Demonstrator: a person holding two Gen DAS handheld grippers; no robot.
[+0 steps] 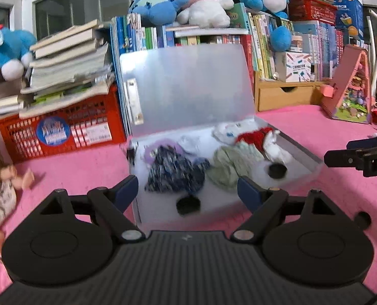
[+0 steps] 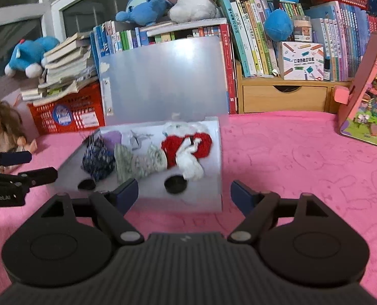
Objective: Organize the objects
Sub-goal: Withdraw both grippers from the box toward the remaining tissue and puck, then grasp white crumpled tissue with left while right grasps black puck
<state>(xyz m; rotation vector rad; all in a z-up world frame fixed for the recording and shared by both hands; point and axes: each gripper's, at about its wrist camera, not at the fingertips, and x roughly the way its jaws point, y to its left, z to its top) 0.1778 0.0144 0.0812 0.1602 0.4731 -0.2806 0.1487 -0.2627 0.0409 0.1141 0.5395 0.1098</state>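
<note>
Packing seemed nearly done: both tongs, left (image 1: 188,190) and right (image 2: 184,190), gaped empty before open box (image 1: 302,152) of doll clothes (image 1: 174,170). Next likely: doll (image 2: 3,129) left of tongs, or lid (image 2: 163,78).

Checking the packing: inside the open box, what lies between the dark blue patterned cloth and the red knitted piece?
A pale green garment, clearest in the right wrist view.

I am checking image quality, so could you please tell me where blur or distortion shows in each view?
Left wrist: the box and doll are motion-smeared, and fisheye bends the window frame. Right wrist: the box front is smeared, while the books stay fairly sharp.
</note>
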